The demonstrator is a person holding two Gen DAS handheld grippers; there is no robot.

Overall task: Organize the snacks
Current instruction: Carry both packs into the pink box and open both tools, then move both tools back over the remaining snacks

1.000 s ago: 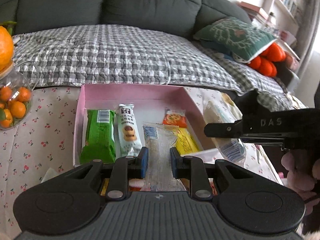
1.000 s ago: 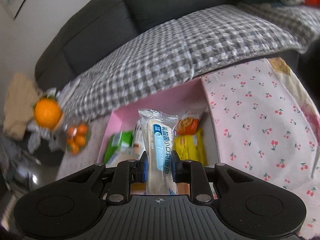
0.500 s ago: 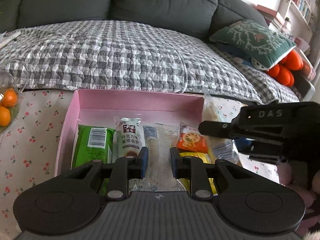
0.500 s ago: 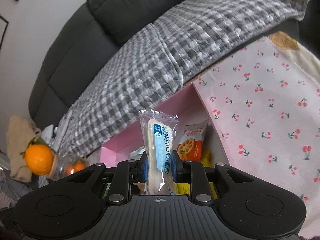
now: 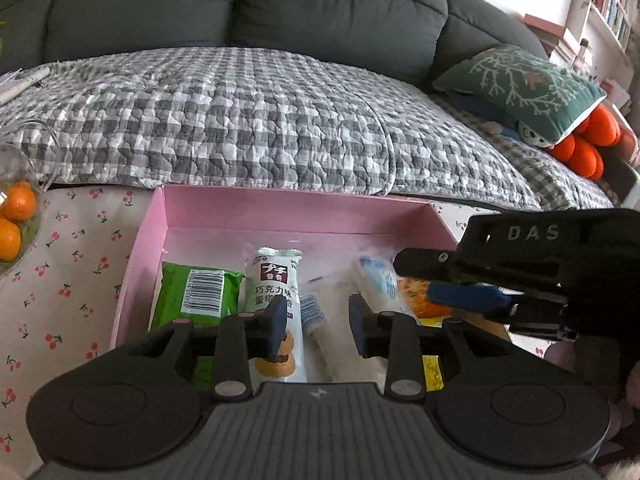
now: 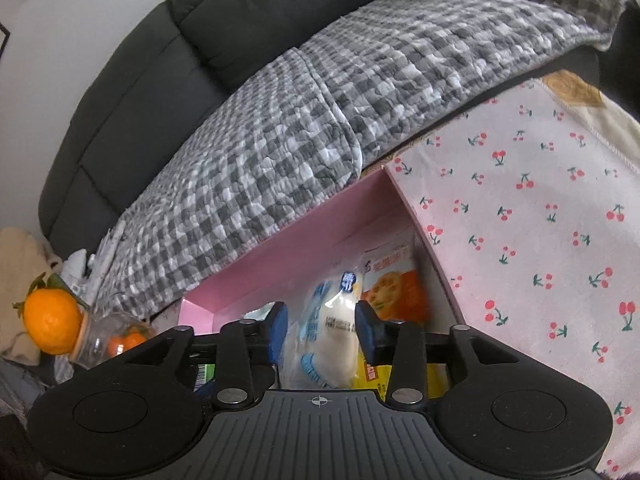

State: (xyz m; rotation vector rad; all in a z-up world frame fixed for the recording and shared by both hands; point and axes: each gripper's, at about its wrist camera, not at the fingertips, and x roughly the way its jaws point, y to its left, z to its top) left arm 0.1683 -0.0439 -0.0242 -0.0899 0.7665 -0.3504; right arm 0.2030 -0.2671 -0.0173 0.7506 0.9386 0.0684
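A pink box (image 5: 288, 210) on the cherry-print cloth holds a green packet (image 5: 198, 298), a white cake packet (image 5: 276, 280), a clear wrapped snack (image 5: 320, 320), an orange packet (image 5: 416, 300) and a yellow packet (image 5: 432, 372). My left gripper (image 5: 318, 322) is open and empty over the box's near side. My right gripper (image 6: 322, 334) is open over the box's right part; the white-and-blue bread packet (image 6: 332, 332) lies between its fingers, beside the orange packet (image 6: 394, 286). The right gripper also shows in the left wrist view (image 5: 460, 280).
A grey checked quilt (image 5: 240, 120) covers the sofa behind the box. A glass jar of small oranges (image 5: 16, 220) stands at the left; a large orange (image 6: 52, 320) sits on it. A green cushion (image 5: 516, 84) and orange plush lie at the right.
My right gripper has moved down into the box, opened and let go of the bread packet. My left gripper has opened wider and shifted over the box.
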